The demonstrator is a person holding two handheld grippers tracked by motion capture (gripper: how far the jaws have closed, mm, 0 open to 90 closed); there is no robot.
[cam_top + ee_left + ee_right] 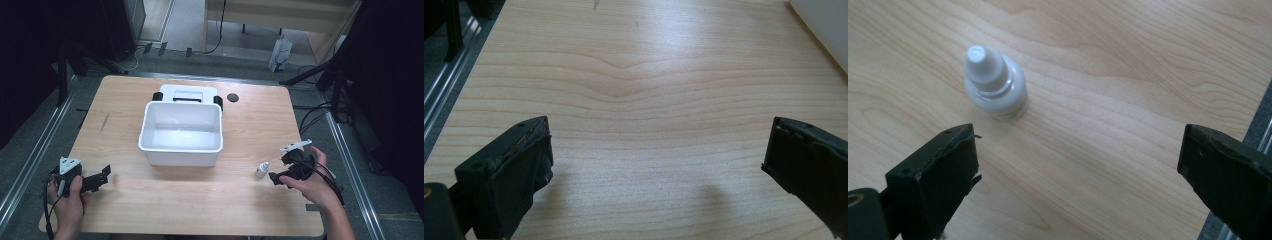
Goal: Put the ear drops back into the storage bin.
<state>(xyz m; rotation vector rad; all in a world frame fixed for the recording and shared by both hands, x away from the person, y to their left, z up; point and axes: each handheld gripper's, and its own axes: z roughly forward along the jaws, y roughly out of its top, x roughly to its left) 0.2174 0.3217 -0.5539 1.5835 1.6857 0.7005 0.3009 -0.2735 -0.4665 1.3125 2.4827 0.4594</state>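
Right gripper view puts the white dropper bottle (996, 83) upright at 11 o'clock, outside your right gripper (1075, 170), whose jaws gape wide, empty. Swing left until both jaws straddle it, then close. Left gripper (656, 165) hangs wide open, empty.

Tongs (1078, 165) (jaws apart) near upright white dropper bottle (996, 84)

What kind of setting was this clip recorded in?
Probably a lab or studio recording station: a wooden table on metal rails, dark stands at the sides, cables on the floor, and a person holding open tongs in each hand.
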